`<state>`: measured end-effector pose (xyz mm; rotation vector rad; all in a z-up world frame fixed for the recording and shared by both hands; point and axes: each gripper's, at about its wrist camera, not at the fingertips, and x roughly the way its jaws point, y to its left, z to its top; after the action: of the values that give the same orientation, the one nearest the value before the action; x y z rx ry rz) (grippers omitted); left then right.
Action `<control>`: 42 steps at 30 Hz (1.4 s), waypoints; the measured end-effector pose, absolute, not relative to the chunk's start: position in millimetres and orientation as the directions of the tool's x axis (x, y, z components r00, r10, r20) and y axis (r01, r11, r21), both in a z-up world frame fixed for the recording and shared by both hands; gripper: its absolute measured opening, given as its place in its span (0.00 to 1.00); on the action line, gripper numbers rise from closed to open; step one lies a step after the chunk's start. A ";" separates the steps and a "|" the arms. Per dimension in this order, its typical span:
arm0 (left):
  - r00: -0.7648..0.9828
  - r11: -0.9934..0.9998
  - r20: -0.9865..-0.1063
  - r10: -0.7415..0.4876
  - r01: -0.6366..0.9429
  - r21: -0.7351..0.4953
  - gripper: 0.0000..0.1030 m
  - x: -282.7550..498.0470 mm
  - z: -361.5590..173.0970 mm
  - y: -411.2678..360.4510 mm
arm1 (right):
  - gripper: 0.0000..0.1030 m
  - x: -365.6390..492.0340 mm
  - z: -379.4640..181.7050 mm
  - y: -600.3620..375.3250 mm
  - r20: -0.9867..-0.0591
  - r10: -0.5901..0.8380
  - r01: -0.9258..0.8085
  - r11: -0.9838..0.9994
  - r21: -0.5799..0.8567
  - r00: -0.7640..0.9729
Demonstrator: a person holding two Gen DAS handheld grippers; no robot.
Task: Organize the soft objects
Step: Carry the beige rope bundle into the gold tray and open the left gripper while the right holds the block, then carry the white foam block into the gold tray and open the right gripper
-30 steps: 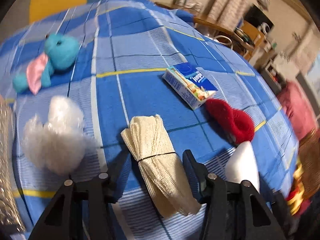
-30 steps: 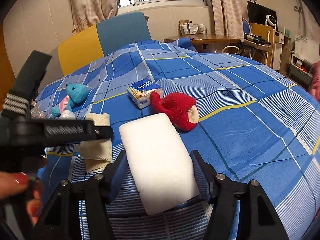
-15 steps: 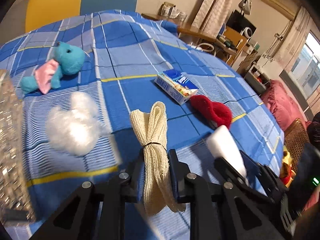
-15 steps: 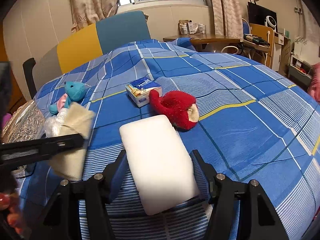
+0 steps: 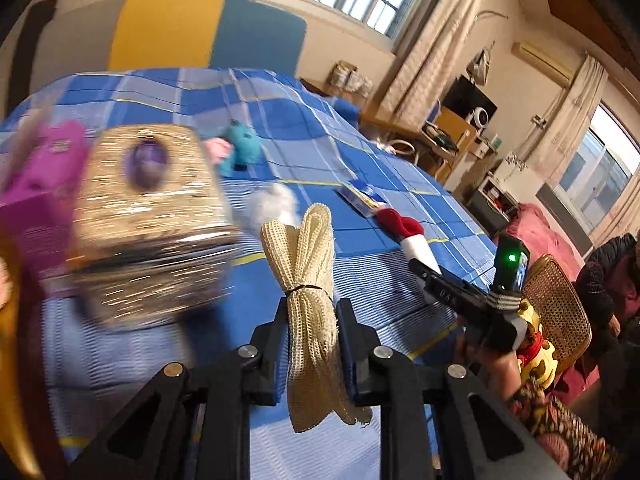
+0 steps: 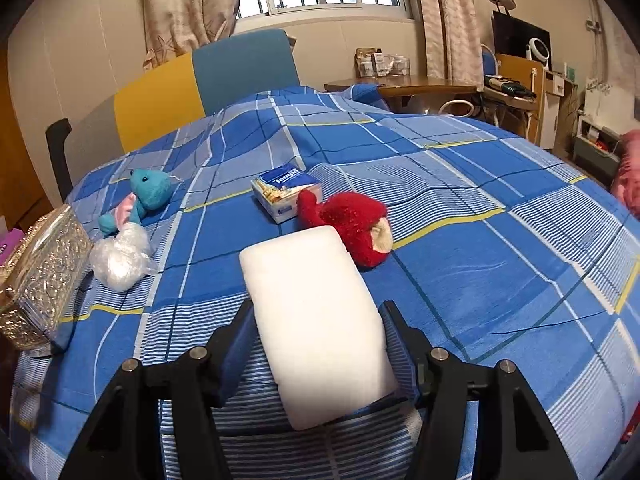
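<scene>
The left hand-held gripper (image 5: 312, 344) has clamped the cream mesh bundle (image 5: 310, 280) and lifted it off the bedspread (image 5: 360, 152).

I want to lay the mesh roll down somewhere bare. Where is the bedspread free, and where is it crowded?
Free: the wide stretch right of the red plush, and beyond the tissue pack. Crowded: the left edge, where teal plush, plastic bag and metallic box cluster.

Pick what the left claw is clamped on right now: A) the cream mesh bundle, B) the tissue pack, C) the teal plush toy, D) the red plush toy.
A: in the left wrist view the left claw pinches the cream mesh bundle between its fingers.
</scene>
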<state>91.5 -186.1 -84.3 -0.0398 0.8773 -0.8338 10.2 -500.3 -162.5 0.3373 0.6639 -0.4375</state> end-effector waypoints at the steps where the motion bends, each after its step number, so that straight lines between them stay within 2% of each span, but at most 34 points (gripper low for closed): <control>1: 0.370 0.702 -0.657 -0.657 0.618 -0.354 0.20 91.9 -80.7 -170.6 | 0.60 10.4 -160.7 -499.0 -0.656 -0.289 0.495 0.856 0.148 0.697; 5: 0.414 0.733 -0.640 -0.647 0.570 -0.372 0.20 101.4 -70.2 -118.5 | 0.60 7.1 -152.1 -494.3 -0.652 -0.331 0.518 0.848 0.111 0.682; 11: 0.483 0.785 -0.636 -0.602 0.503 -0.361 0.20 120.7 -65.6 -56.2 | 0.60 -4.9 -137.0 -486.0 -0.645 -0.328 0.535 0.832 0.150 0.691; 19: 0.502 0.852 -0.690 -0.521 0.355 -0.385 0.20 176.1 -84.9 9.2 | 0.60 -20.3 -108.1 -450.1 -0.593 -0.279 0.494 0.837 0.236 0.755; 28: 0.366 0.879 -0.815 -0.449 0.343 -0.331 0.20 250.7 -136.8 -4.3 | 0.60 -35.2 -86.5 -400.1 -0.542 -0.197 0.435 0.827 0.357 0.817; 37: 0.369 0.892 -0.841 -0.396 0.371 -0.258 0.22 300.0 -159.1 -18.3 | 0.60 -35.1 -70.4 -354.8 -0.528 -0.130 0.359 0.862 0.358 0.839; 40: 0.345 0.887 -0.845 -0.408 0.367 -0.278 0.23 304.9 -160.7 -15.4 | 0.60 -33.3 -68.6 -337.3 -0.523 -0.086 0.320 0.870 0.376 0.848; 42: 0.326 0.876 -0.840 -0.434 0.372 -0.308 0.27 301.3 -156.0 -11.8 | 0.60 -30.4 -67.5 -325.3 -0.519 -0.052 0.288 0.877 0.385 0.853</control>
<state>301.3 -11.8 -156.0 -0.0627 1.1209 -0.5286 -30.4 -325.3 -67.5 0.4720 0.5217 -0.1861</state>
